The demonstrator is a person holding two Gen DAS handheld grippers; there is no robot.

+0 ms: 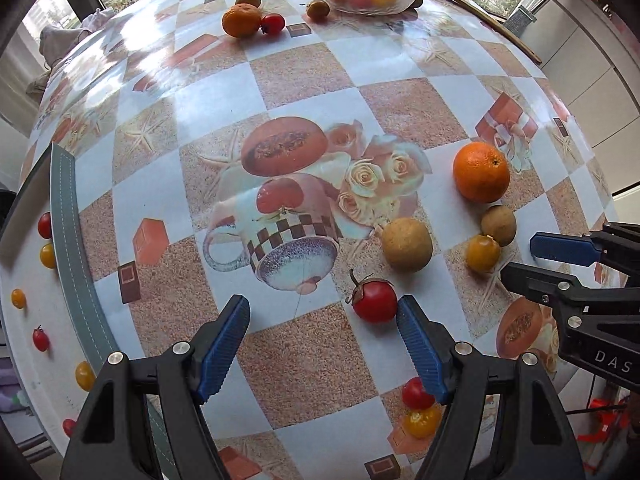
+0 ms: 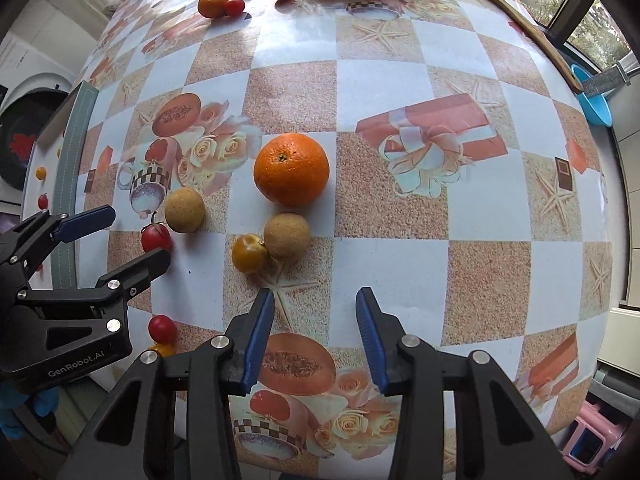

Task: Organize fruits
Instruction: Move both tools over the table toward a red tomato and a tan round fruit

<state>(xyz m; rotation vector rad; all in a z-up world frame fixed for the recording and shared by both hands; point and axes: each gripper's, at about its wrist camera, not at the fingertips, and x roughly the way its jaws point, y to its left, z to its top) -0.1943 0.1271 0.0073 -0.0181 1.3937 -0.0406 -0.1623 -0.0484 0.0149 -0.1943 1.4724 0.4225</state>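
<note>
Step in hand appears to be fruit pickup. Left gripper (image 1: 324,344) spread, empty; red tomato (image 1: 374,300) just ahead beside its right finger. Right gripper (image 2: 316,340) partly spread, empty; yellow tomato (image 2: 249,253) ahead-left. Glass bowl (image 1: 400,0) far ahead. Next: centre, pinch gently.

Black grippers w/ blue ribbed fingers (image 1: 222,350), silver screws, white lettering.

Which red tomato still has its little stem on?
The red tomato just ahead of the left fingers has a dry curly stem. The other red tomato near them, touching a yellow tomato, shows none.
</note>
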